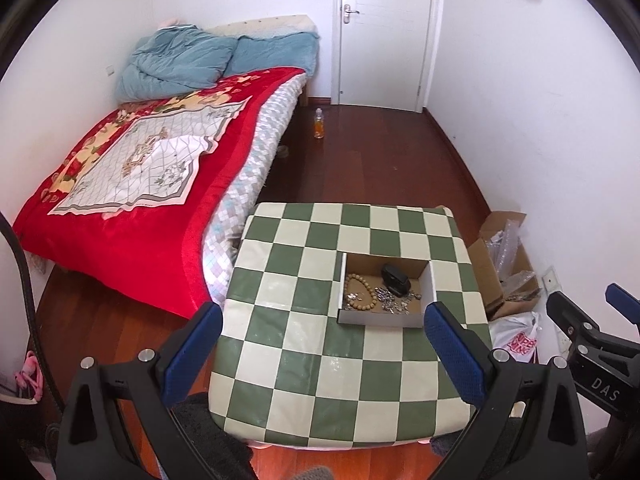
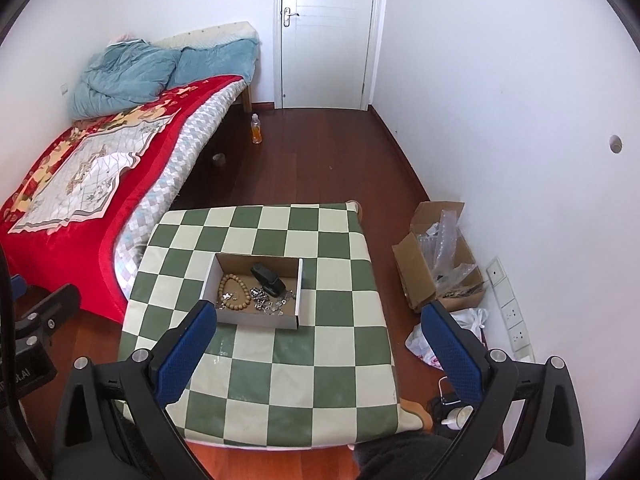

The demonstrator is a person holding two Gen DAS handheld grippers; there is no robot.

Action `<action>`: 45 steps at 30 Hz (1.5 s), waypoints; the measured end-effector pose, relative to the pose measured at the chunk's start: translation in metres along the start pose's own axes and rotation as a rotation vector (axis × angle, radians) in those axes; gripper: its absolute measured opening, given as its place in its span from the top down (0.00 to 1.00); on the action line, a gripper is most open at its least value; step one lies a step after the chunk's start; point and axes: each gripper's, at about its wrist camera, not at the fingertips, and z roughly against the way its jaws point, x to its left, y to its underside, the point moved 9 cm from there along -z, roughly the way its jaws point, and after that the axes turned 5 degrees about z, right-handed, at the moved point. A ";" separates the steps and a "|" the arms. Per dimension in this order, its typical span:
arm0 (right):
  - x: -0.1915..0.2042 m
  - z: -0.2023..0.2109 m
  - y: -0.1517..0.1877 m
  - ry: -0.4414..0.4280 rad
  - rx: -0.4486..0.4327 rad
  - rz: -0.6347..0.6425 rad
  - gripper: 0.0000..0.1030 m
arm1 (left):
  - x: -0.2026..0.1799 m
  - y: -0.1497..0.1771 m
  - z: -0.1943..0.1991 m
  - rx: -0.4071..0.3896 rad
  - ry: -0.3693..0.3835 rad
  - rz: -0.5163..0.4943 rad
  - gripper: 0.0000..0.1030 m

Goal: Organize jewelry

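Shallow cardboard box (image 2: 297, 304) on checked table (image 2: 320, 380): wooden bead bracelet (image 2: 232, 290), black case (image 2: 267, 279), silver trinkets (image 2: 270, 300); left gripper (image 1: 323, 334) and right gripper (image 2: 318, 334) both spread wide, empty.

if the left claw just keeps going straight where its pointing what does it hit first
Most likely the checkered tabletop just short of the cardboard box; the left claw is open and empty. Depth is unclear, so it might reach the box's front wall instead.

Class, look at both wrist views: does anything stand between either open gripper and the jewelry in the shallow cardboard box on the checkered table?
Nothing visible does. The left gripper and right gripper hover open above bare green-and-cream checkered tablecloth; the lidless shallow cardboard box leaves the wooden bead bracelet exposed.
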 end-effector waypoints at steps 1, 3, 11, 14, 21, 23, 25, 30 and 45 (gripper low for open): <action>0.000 -0.002 -0.001 -0.002 0.001 -0.002 0.00 | 0.001 -0.001 -0.002 -0.002 -0.010 0.007 0.00; 0.000 -0.005 -0.004 -0.002 0.004 0.001 0.00 | 0.002 -0.003 -0.003 -0.002 -0.014 0.015 0.00; 0.000 -0.020 -0.013 0.013 0.016 0.004 0.00 | 0.002 -0.005 -0.011 -0.002 -0.035 0.012 0.00; 0.001 -0.025 -0.013 0.016 0.022 0.002 0.00 | 0.002 -0.004 -0.014 0.003 -0.039 0.007 0.00; 0.003 -0.033 -0.007 0.009 0.038 0.004 0.00 | 0.003 -0.003 -0.015 0.008 -0.047 -0.002 0.00; 0.003 -0.030 -0.007 0.009 0.039 0.007 0.00 | 0.003 -0.003 -0.016 0.010 -0.046 0.000 0.00; 0.003 -0.030 -0.006 0.007 0.037 0.005 0.00 | 0.003 -0.002 -0.016 0.011 -0.044 -0.003 0.00; 0.003 -0.027 -0.007 0.007 0.034 0.010 0.00 | 0.003 0.000 -0.021 0.025 -0.038 -0.015 0.00; 0.006 -0.026 -0.007 0.001 0.041 0.024 0.00 | -0.002 -0.001 -0.015 0.019 -0.030 -0.032 0.00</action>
